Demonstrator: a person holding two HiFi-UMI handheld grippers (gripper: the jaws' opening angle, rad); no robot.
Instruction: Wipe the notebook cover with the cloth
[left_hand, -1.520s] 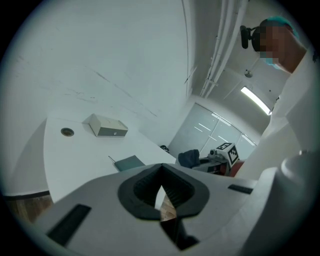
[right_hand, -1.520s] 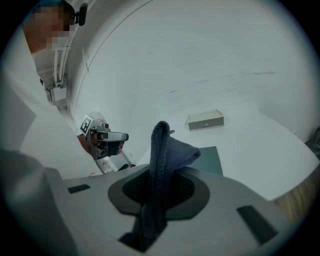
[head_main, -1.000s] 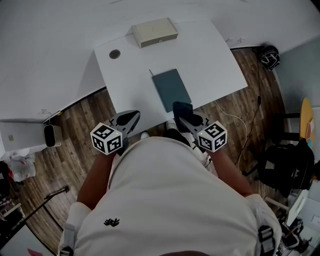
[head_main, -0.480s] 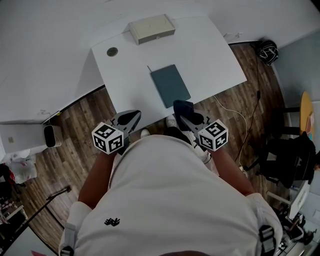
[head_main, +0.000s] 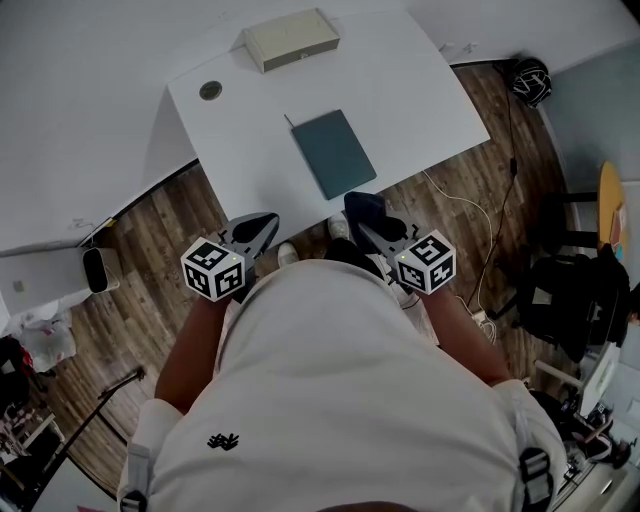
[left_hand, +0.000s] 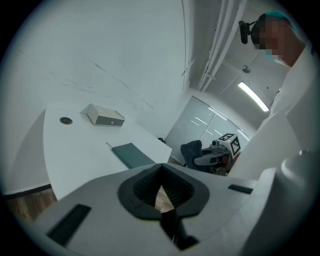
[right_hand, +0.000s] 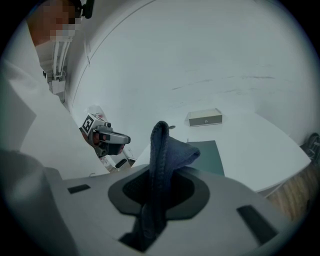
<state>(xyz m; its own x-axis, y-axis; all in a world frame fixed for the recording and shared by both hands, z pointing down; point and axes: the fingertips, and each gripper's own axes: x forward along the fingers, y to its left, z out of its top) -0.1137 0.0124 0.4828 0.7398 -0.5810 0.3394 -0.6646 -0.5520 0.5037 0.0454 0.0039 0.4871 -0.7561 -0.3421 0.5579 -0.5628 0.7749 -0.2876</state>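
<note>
Right tongs (right_hand: 159, 172) pinching cloth (right_hand: 170, 147), left tongs (left_hand: 160, 175) closed

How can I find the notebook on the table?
Start at the big white table. Toward its near edge lies the notebook. It is flat and dark teal, unlike the pale box at the far edge and the small round disc.

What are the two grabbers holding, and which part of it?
The right gripper pinches the dark cloth by its bunched lower end; the rest sticks up above it. The left gripper is shut on nothing.
</note>
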